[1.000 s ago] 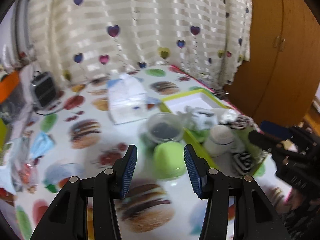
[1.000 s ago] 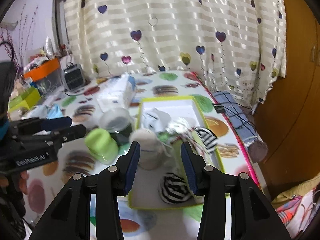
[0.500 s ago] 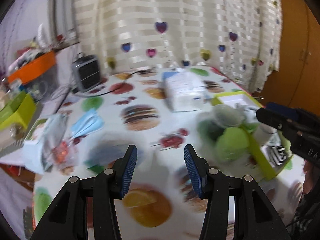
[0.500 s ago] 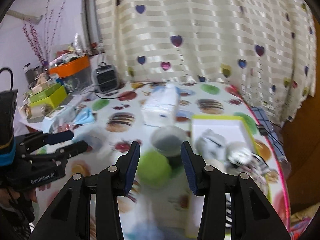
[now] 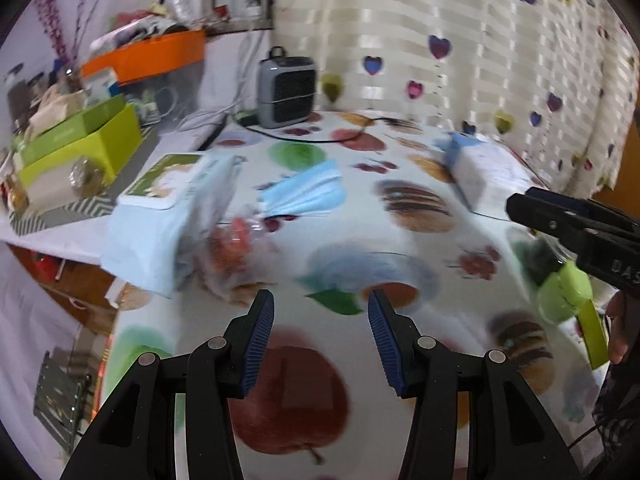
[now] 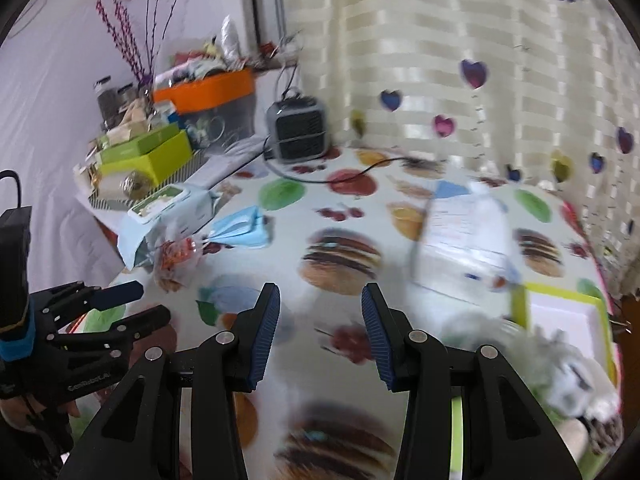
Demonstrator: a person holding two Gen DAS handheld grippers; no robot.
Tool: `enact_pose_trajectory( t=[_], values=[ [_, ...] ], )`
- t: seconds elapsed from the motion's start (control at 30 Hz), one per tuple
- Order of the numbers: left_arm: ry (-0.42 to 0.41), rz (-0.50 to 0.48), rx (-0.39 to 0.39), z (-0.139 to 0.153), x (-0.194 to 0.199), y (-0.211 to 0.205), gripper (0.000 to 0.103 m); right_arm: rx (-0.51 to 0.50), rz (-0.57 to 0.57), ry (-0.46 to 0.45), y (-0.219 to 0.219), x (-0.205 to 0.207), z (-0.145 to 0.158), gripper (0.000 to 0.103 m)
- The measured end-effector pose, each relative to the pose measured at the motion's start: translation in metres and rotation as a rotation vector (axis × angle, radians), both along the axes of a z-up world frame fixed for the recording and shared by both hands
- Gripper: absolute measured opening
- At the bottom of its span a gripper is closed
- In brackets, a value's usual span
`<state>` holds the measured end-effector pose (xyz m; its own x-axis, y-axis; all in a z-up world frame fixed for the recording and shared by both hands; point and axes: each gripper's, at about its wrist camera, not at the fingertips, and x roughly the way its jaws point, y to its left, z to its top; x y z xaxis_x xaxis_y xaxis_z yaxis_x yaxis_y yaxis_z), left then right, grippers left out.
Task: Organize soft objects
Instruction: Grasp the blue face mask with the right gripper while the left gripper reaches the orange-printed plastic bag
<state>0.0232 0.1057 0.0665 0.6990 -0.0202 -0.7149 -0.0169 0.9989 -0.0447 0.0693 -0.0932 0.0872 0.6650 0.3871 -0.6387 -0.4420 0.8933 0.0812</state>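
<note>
Both your grippers are empty, jaws parted with only the printed tablecloth (image 5: 400,184) showing between the pads. The nearest loose soft thing ahead looks to be the blue mask (image 5: 304,194), lying flat on the cloth up and to the left of the left gripper (image 5: 321,330), just beside the tissue pack (image 5: 168,216) and a clear bag of red bits (image 5: 236,248). Its long axis runs roughly across your view, pleats fanning toward the right. From the right gripper (image 6: 321,328) the mask (image 6: 240,230) also lies up and left, and the left gripper (image 6: 132,304) sits on that side, so I judge your left hand the nearer one. The tray (image 6: 520,304) with the other soft items is off to your right, well apart from the mask.
</note>
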Motion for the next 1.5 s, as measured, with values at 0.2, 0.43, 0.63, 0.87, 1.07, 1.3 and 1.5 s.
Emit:
enact_pose_trajectory(
  t=[0.2,0.43,0.63,0.87,1.07,1.3,1.5],
  values=[
    [0.015,0.063,0.008,-0.004,0.012,0.03,0.048,0.018,0.061,0.041,0.04,0.034,-0.009,0.044],
    [0.035,0.083,0.016,-0.009,0.023,0.042,0.048,0.014,0.13,0.066,0.08,0.067,-0.02,0.044],
    [0.055,0.085,0.001,-0.011,0.036,0.043,0.049,0.017,0.171,0.083,0.101,0.091,-0.032,0.044],
    [0.083,0.103,0.02,-0.017,0.047,0.041,0.054,0.115,0.189,0.129,0.109,0.118,-0.037,0.044],
    [0.114,0.121,0.035,-0.028,0.056,0.037,0.054,0.081,0.215,0.156,0.124,0.135,-0.045,0.045],
    [0.106,0.139,0.065,-0.031,0.058,0.033,0.054,0.062,0.18,0.177,0.122,0.142,-0.061,0.045],
    [0.131,0.172,-0.009,-0.037,0.06,0.044,0.054,0.084,0.183,0.231,0.12,0.147,-0.069,0.045]
  ],
)
